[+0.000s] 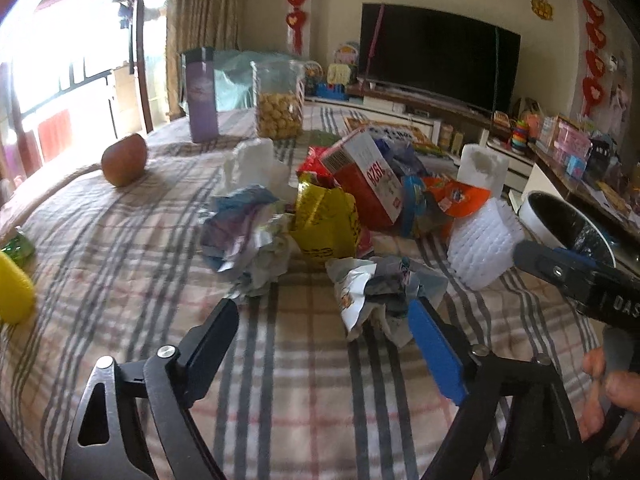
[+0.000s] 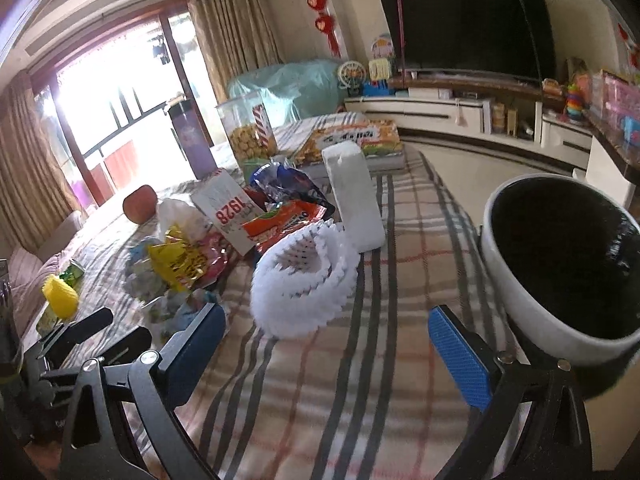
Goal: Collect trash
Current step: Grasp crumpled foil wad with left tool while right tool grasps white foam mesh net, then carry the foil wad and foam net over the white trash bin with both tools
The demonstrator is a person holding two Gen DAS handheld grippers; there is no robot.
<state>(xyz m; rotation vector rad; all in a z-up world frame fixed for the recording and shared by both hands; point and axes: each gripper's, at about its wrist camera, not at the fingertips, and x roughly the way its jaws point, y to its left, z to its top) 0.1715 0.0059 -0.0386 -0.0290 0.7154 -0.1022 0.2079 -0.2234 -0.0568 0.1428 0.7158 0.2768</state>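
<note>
A pile of trash lies on the plaid-covered table point(image 1: 140, 240): a crumpled pale wrapper point(image 1: 372, 300), crumpled paper point(image 1: 240, 236), a yellow foil wrapper point(image 1: 324, 220), a red-and-white carton point(image 1: 368, 176), an orange wrapper point(image 1: 456, 196) and a white foam net point(image 2: 304, 284). My left gripper point(image 1: 324, 312) is open, and the pale wrapper lies against its blue right pad. My right gripper point(image 2: 326, 316) is open too, with the foam net just beyond its tips. A white bin with a black liner point(image 2: 560, 260) stands at the table's right edge, beside the right finger.
An apple point(image 1: 124, 160), a purple box point(image 1: 202, 96), a cookie jar point(image 1: 280, 100) and a paper roll point(image 2: 352, 192) stand behind the pile. A yellow object point(image 1: 12, 292) sits at the left edge. A flat snack box point(image 2: 352, 140) lies far back. A hand point(image 1: 608, 392) grips the right tool.
</note>
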